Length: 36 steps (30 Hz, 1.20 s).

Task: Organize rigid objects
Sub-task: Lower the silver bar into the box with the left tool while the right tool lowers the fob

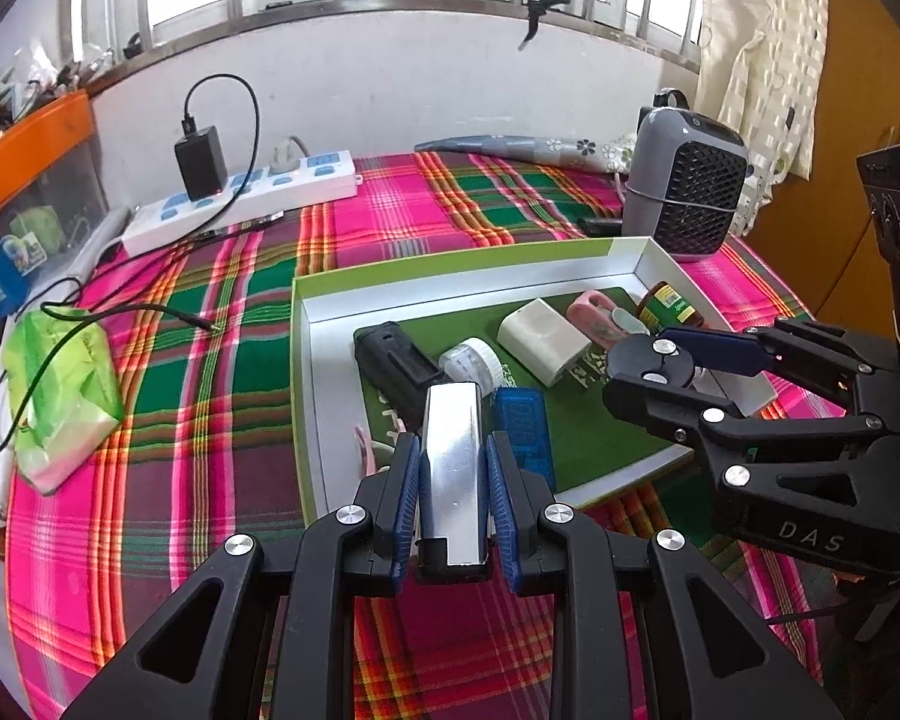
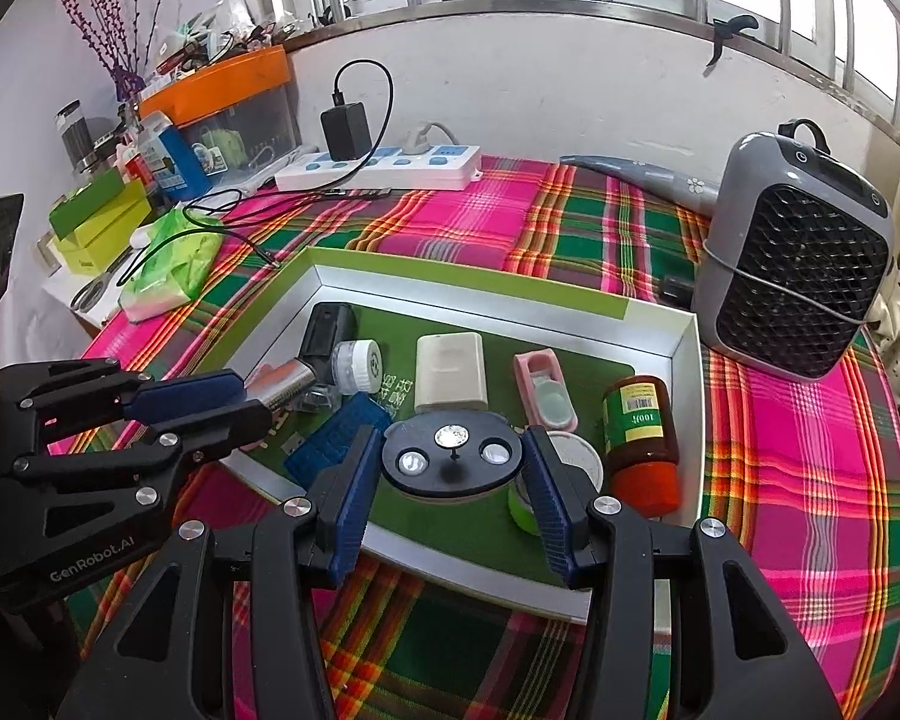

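Over the tray's near edge, two grippers: left gripper clamps one chrome bar pointing lengthwise away; right gripper grips one black disc.

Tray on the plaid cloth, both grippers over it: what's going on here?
A person is sorting small items into the tray. The left gripper is clamped on a shiny metal bar; the right gripper holds a round black disc above the tray. Neither item is set down yet.
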Tool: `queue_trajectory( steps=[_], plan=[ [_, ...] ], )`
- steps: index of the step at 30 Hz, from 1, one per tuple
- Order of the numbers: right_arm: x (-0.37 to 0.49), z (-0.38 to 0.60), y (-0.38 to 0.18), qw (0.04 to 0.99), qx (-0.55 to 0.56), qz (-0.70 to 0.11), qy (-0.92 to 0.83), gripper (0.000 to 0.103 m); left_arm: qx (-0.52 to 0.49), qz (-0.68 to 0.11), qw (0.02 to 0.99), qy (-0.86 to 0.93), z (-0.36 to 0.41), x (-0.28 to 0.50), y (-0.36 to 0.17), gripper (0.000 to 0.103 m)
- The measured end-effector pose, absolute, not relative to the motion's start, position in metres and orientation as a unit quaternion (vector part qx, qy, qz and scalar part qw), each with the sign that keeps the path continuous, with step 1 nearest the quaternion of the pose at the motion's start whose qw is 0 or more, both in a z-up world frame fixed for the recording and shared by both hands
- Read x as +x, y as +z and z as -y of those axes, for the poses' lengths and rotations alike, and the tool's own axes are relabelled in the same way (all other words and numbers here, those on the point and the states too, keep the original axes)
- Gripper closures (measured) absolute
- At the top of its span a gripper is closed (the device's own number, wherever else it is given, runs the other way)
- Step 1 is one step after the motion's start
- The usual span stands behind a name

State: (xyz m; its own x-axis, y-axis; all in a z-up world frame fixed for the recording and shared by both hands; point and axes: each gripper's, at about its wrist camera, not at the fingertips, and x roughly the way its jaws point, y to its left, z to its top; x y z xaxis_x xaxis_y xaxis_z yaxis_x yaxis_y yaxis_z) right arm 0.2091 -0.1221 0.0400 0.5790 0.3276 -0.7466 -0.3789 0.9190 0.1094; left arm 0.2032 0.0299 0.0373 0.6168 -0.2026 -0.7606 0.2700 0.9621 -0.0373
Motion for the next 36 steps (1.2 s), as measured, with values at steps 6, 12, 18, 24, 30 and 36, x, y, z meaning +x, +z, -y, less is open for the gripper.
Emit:
queue_trajectory(
  steps=[6,12,18,24,30,36],
  plan=[
    [0.208,0.116,0.039,0.890,-0.045,-0.409,0.198,0.054,0.043,-0.418,0.898,-0.130,-0.029,0.205,0.037,0.081],
    [0.205,0.106,0.037,0.890,-0.067,-0.402,0.203,0.054,0.046,-0.420,0.897,-0.130,-0.029,0.208,0.037,0.081],
    [0.203,0.103,0.035,0.891,-0.080,-0.397,0.203,0.054,0.047,-0.421,0.896,-0.131,-0.027,0.209,0.037,0.081],
    [0.201,0.100,0.032,0.886,-0.090,-0.403,0.212,0.054,0.045,-0.422,0.896,-0.133,-0.027,0.210,0.036,0.081],
    [0.207,0.101,0.027,0.879,-0.074,-0.420,0.215,0.054,0.046,-0.426,0.894,-0.133,-0.026,0.211,0.034,0.081],
    [0.208,0.101,0.026,0.878,-0.075,-0.421,0.214,0.054,0.045,-0.426,0.894,-0.133,-0.026,0.211,0.034,0.081]
  ],
)
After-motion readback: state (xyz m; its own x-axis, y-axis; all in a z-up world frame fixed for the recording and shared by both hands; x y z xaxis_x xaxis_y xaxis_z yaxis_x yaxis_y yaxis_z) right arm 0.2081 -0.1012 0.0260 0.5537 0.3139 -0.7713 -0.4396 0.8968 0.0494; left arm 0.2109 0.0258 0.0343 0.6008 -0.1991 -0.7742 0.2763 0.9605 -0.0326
